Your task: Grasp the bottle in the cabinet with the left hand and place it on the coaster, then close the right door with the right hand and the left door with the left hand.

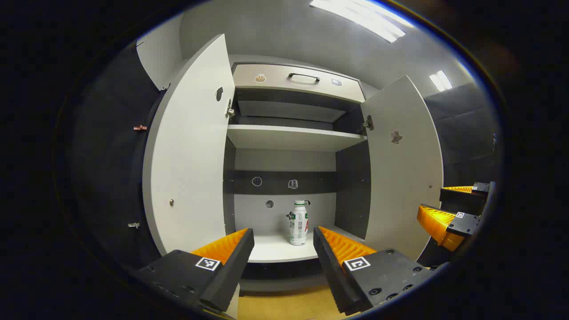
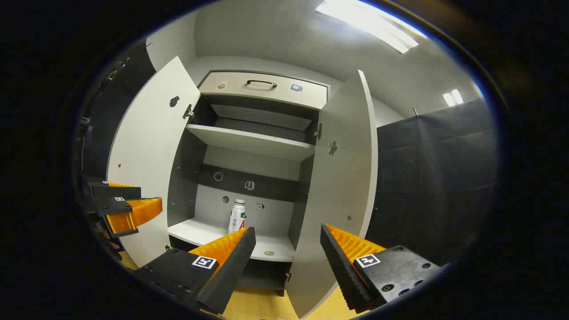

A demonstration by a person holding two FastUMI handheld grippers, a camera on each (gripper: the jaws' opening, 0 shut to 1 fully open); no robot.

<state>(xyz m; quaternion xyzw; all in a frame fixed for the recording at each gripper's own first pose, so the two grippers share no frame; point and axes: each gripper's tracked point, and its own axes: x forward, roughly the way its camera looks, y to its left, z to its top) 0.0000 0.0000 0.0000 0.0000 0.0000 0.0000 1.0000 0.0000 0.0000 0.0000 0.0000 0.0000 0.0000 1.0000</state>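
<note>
squarely, left gripper (image 1: 283, 235) faces bottle (image 1: 299, 222), jaws spread, apart.

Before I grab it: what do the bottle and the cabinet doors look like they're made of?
The bottle looks like white opaque plastic, smooth, with a printed wrap label and pale screw cap. The left door and right door look like matte light-grey laminated board: flat faces, thin square edges, metal hinges. Both are guesses from surface look.

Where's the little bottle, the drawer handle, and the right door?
Bottle (image 1: 299, 224): left gripper view, on the middle of its white body.
Drawer handle (image 1: 303, 77): left gripper view, on the middle of the dark bar.
Right door (image 1: 402, 178): left gripper view, on the open door's inner face.
</note>
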